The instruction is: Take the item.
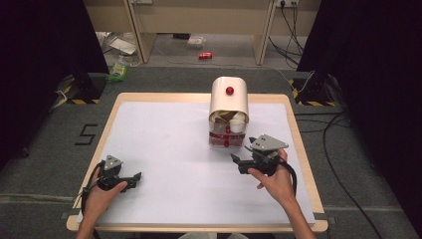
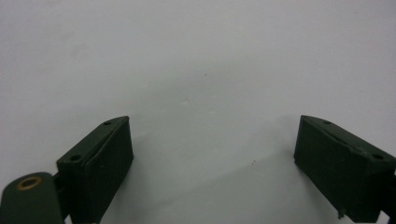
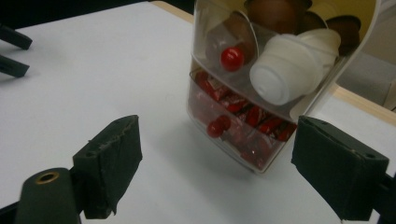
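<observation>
Nearest, the left hand-held gripper (image 1: pixel 133 180) rests on the white worktop (image 1: pixel 164 149), jaws apart and empty. Farther right, the right hand-held gripper (image 1: pixel 242 156) gapes just beside the tall container (image 1: pixel 228 112); a careless nudge might topple it.

Two hand-held tools, each a black gripper: left gripper (image 1: pixel 135 177) and right gripper (image 1: pixel 234 158), both topped by a grey three-cornered plate dotted with small dark holes and trailed by a black cable looping back past the wrist. Seen from their own cameras, left gripper (image 2: pixel 212 163) and right gripper (image 3: pixel 217 168) as pairs of blocky dark jaw pads with small screw holes, plus a brass-ringed hole at lower left. Bare forearms, no sleeves.
</observation>
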`<move>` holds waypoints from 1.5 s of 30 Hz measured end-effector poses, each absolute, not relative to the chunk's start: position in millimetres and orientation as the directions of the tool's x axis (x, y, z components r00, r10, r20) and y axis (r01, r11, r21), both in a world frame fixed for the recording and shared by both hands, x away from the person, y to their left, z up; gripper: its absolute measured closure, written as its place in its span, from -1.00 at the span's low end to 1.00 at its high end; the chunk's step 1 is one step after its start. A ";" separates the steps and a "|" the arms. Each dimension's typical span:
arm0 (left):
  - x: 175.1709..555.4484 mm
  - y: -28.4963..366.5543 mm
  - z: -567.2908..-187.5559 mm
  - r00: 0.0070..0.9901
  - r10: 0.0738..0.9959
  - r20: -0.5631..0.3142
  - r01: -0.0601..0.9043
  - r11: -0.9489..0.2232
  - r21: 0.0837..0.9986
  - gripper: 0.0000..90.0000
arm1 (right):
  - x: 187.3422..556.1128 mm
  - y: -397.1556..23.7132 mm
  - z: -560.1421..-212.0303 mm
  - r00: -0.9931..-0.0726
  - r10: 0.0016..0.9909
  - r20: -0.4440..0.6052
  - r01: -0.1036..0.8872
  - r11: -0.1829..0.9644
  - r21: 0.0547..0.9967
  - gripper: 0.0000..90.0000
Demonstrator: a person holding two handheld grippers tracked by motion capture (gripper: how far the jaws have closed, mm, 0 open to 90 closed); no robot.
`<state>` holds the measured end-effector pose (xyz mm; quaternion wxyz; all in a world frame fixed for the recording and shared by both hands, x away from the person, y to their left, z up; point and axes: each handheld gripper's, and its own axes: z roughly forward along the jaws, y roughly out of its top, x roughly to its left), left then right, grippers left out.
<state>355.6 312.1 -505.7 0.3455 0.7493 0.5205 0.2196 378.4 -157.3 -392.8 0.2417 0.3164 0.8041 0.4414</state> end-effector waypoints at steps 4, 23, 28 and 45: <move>355.6 312.1 -505.8 0.361 0.932 -0.031 0.628 -0.218 0.747 -0.76 | 381.8 -152.0 -386.1 -0.682 0.723 -0.109 0.287 0.402 0.870 -0.63; 355.7 312.1 -505.7 0.361 0.932 -0.032 0.629 -0.218 0.746 -0.76 | 387.7 -136.1 -368.8 -0.708 0.697 -0.111 0.269 0.411 0.871 -0.63; 355.7 312.1 -505.7 0.361 0.932 -0.032 0.629 -0.218 0.747 -0.76 | 395.5 -130.8 -365.8 -0.709 0.695 -0.124 0.251 0.413 0.876 -0.61; 355.7 312.2 -505.8 0.361 0.932 -0.033 0.629 -0.217 0.747 -0.76 | 424.0 -121.3 -362.7 -0.714 0.681 -0.162 0.238 0.454 0.859 -0.55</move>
